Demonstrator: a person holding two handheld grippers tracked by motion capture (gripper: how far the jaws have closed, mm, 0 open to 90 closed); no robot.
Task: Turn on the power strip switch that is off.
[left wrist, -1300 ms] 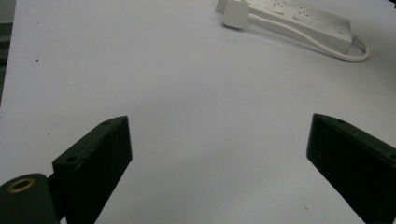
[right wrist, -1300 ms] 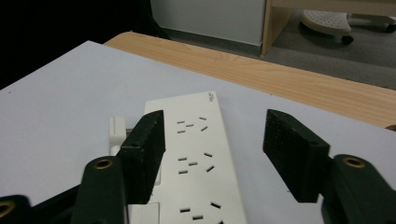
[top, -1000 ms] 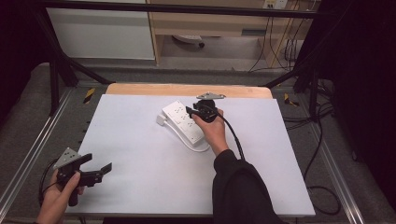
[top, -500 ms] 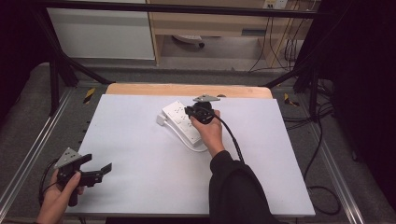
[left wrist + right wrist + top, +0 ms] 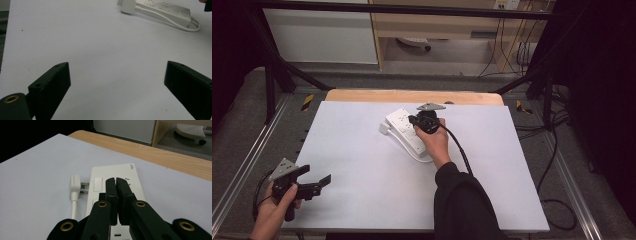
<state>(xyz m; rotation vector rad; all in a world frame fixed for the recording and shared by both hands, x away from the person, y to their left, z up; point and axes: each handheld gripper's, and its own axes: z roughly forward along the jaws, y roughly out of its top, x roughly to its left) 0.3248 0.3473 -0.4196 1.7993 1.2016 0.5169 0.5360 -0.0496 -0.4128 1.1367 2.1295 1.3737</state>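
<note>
**White power strip under closed claw tips**

White plastic is what the work centres on: a power strip (image 5: 404, 131) lies aslant on the pale table sheet (image 5: 362, 200), directly beneath the right gripper (image 5: 116, 181). Its jaws have just been closing and now stand pressed together with nothing between them, the joined tips resting over the strip's top face, just beside a square rocker switch (image 5: 98, 184) to their left. In my judgement the step in hand is pressing something on the strip with the closed tips, most likely that switch; whether the tips already touch the plastic cannot be told.

The next move calls for a short, straight push downward, with the tips shifted slightly left if the switch is the target, and light enough that the strip does not slide on the smooth sheet.

Left of the tips, the strip's own plug (image 5: 75, 186) lies on the sheet with its prongs against the strip's side, and its cable (image 5: 414, 154) loops around the near end. Beyond the tips runs the wooden table edge (image 5: 160, 152). Nothing blocks the push.

The left gripper (image 5: 314, 184) sits well apart near the table's front corner, its jaws spread wide over bare sheet and empty.
</note>
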